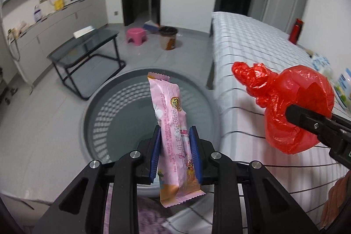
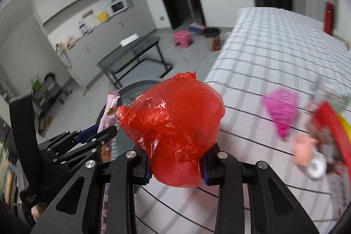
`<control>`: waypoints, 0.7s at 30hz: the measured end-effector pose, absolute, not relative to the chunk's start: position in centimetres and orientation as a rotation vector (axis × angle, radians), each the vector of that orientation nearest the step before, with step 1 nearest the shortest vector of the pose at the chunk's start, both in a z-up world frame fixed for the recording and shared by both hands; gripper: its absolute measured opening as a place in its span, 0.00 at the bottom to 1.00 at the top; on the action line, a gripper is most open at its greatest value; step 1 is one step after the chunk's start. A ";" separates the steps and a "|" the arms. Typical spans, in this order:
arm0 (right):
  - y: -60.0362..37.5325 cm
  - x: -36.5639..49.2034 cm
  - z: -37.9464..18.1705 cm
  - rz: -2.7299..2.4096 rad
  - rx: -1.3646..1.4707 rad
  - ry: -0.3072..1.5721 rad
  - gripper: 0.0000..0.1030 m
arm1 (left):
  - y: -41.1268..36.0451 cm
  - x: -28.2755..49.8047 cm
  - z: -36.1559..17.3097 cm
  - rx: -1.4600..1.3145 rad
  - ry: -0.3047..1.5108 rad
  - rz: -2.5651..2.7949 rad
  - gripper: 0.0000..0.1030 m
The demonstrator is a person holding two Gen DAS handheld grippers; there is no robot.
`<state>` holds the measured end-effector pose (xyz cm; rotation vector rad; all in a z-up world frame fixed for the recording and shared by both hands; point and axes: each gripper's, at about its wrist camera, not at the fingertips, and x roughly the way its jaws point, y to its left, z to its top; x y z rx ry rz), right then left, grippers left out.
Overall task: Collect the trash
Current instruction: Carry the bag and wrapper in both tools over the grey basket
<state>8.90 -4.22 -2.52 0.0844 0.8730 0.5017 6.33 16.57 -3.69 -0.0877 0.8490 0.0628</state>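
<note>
My left gripper (image 1: pixel 174 152) is shut on a pink snack wrapper (image 1: pixel 170 124) and holds it upright over the open mouth of a grey round waste basket (image 1: pixel 105 111) on the floor by the bed. My right gripper (image 2: pixel 177 165) is shut on a knotted red plastic bag (image 2: pixel 175 120), held above the bed's edge just right of the basket. The red bag (image 1: pixel 291 106) and the right gripper also show at the right of the left wrist view. The wrapper (image 2: pixel 109 111) and the left gripper (image 2: pixel 96 135) show at the left of the right wrist view.
A bed with a white checked cover (image 1: pixel 252 43) fills the right side. Blurred items lie on it: a pink net thing (image 2: pixel 282 111), a pink toy (image 2: pixel 303 149), red packaging (image 2: pixel 333 131). A dark glass table (image 1: pixel 87 47), a pink stool (image 1: pixel 136 35) and a brown bin (image 1: pixel 168 37) stand beyond.
</note>
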 end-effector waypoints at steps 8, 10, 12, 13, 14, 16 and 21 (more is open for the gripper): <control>2.9 11.9 -4.2 0.604 0.012 0.943 0.31 | 21.3 7.5 -5.6 -0.124 0.873 0.125 0.26; 4.0 12.6 -4.9 0.618 0.003 0.959 0.31 | 22.1 7.8 -6.2 -0.129 0.882 0.135 0.26; 4.8 13.2 -5.9 0.632 0.004 0.983 0.31 | 22.5 8.1 -6.5 -0.136 0.888 0.139 0.26; 5.1 13.3 -6.1 0.637 0.005 0.991 0.31 | 22.7 8.2 -6.7 -0.139 0.892 0.141 0.27; 5.4 13.6 -6.5 0.644 0.006 1.005 0.31 | 23.1 8.3 -6.9 -0.142 0.897 0.143 0.27; 6.1 14.1 -7.2 0.654 -0.001 1.023 0.31 | 23.4 8.4 -7.2 -0.144 0.901 0.150 0.29; 6.4 14.7 -7.8 0.665 -0.002 1.031 0.31 | 24.1 8.8 -7.6 -0.157 0.902 0.162 0.31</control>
